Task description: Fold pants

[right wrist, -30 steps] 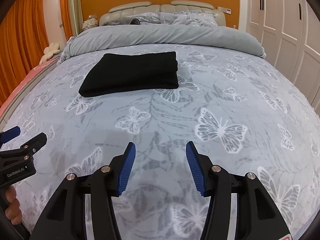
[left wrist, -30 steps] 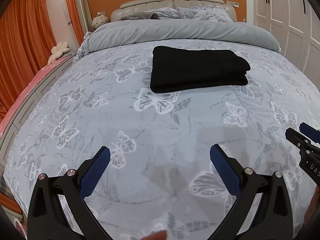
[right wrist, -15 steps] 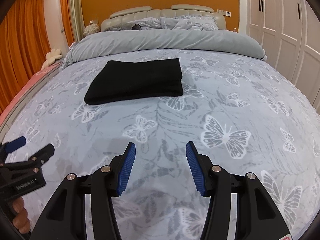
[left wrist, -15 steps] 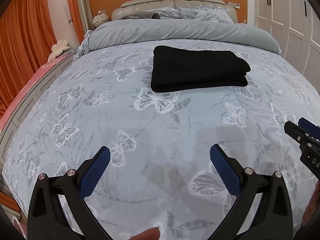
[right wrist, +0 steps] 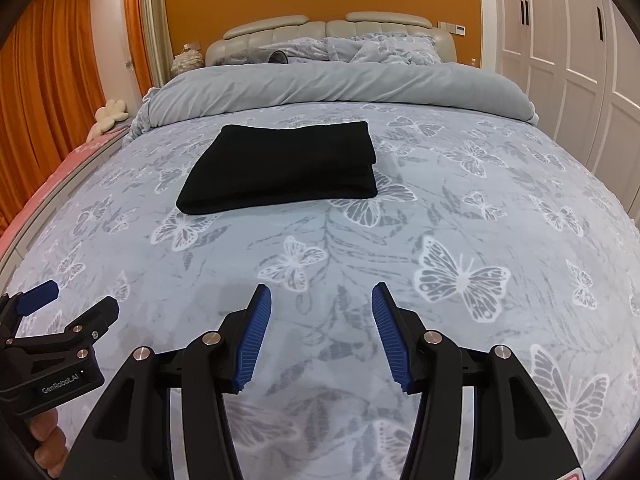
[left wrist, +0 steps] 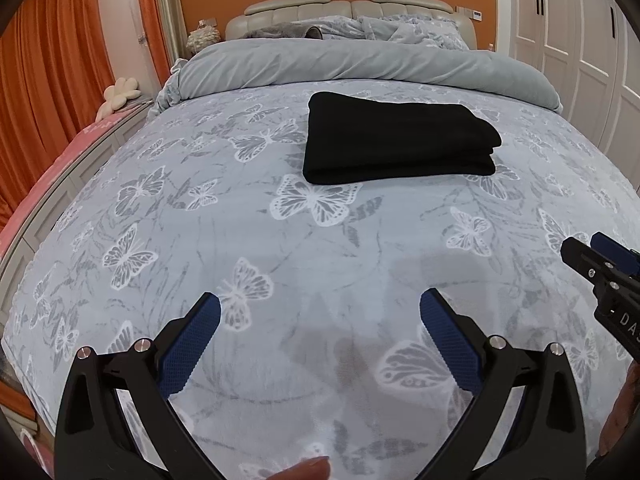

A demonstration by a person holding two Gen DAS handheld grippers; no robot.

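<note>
The black pants (left wrist: 396, 140) (right wrist: 284, 168) lie folded into a thick rectangle on the butterfly-print bedspread (left wrist: 320, 248), towards the far half of the bed. My left gripper (left wrist: 320, 312) hangs open over the near part of the bed, well short of the pants, with nothing between its blue pads. My right gripper (right wrist: 322, 300) is also open and empty, hovering near the bed's front. Each gripper shows in the other's view: the right gripper (left wrist: 592, 256) at the right edge, the left gripper (right wrist: 68, 300) at the lower left.
A rolled grey duvet (right wrist: 340, 84) and pillows lie across the head of the bed before a beige headboard (right wrist: 328, 28). Orange curtains (left wrist: 44, 80) and a pink bench run along the left side. White wardrobe doors (right wrist: 568, 60) stand at the right.
The right wrist view has tilted up slightly, so more of the headboard and wall shows. The pants have not moved, and both grippers stay as open as before.
</note>
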